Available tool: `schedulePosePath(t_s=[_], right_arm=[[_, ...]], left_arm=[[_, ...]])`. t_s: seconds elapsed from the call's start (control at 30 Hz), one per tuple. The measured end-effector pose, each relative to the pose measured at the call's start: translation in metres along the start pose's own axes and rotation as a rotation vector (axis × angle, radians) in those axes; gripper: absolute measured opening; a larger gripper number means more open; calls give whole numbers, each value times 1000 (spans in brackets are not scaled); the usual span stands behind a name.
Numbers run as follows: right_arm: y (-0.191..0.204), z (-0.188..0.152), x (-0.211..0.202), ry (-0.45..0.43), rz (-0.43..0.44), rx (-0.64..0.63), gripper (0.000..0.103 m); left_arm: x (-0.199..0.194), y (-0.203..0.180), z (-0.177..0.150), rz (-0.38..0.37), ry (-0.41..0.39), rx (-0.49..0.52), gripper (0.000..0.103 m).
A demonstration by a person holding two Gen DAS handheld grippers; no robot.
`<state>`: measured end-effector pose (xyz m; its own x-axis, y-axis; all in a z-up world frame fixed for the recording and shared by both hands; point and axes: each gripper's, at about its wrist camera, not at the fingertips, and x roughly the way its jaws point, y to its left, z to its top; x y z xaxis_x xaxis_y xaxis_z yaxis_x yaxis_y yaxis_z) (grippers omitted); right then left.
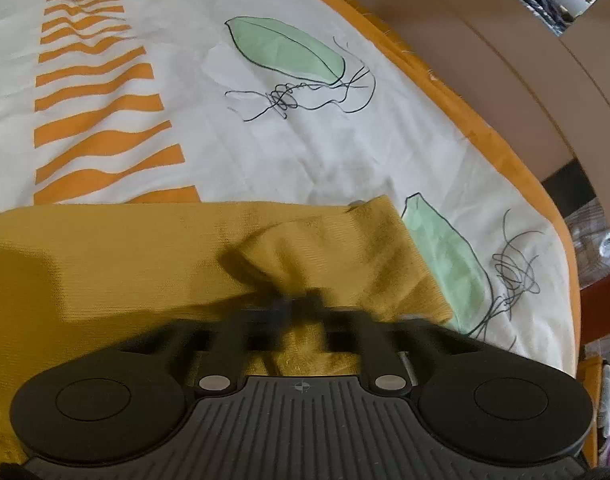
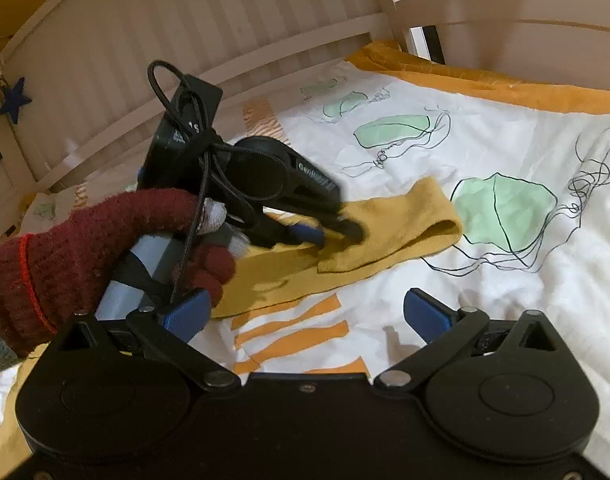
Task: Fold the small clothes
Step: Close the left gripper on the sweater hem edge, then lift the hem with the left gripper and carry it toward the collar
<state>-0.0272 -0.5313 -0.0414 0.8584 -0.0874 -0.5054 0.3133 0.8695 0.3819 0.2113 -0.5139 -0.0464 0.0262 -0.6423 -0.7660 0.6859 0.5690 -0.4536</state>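
Observation:
A mustard-yellow knit garment (image 1: 145, 248) lies flat across a white bedsheet, with one narrow end folded back over itself (image 2: 405, 216). My left gripper (image 1: 301, 300) is shut on a bunched fold of this cloth and looks blurred in the left wrist view. The right wrist view shows the same left gripper (image 2: 341, 234) from the side, pinching the cloth, held by a hand in a dark red knit glove (image 2: 85, 248). My right gripper (image 2: 305, 314) hovers open over the sheet, short of the garment's near edge. Nothing lies between its blue pads (image 2: 425, 312).
The bedsheet (image 1: 265, 152) is white with green leaf shapes, black scribbles and orange stripes, and has an orange border (image 1: 465, 120). A pale slatted bed frame (image 2: 185, 20) rises behind, with a blue star (image 2: 14, 100) hanging at its left. The bed's edge drops off at the right.

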Motion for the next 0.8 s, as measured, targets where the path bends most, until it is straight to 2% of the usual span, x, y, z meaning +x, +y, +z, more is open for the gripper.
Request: schedulePosePath(t_s=[0.07,0.17,0.3,0.43,0.8], right_arm=[[-1,0,0,-4,-1,3,103],[-3,0,-1,-21,-5,12,103],[-6,-1,-2,-38,-1,27,103],[-3,-4,3,-22,-4,17,103],[15,-17,32,66,29,-55,103]], left_arm=[[-9,-3,-2,-29,-33,22,6],[-33,-10,0,-9,-86,65,6],[-80,-8,6,-1,-172,55,6],[-133,-3,13,35,-251,81,6],[-265,40,14,160,-345,56,6]])
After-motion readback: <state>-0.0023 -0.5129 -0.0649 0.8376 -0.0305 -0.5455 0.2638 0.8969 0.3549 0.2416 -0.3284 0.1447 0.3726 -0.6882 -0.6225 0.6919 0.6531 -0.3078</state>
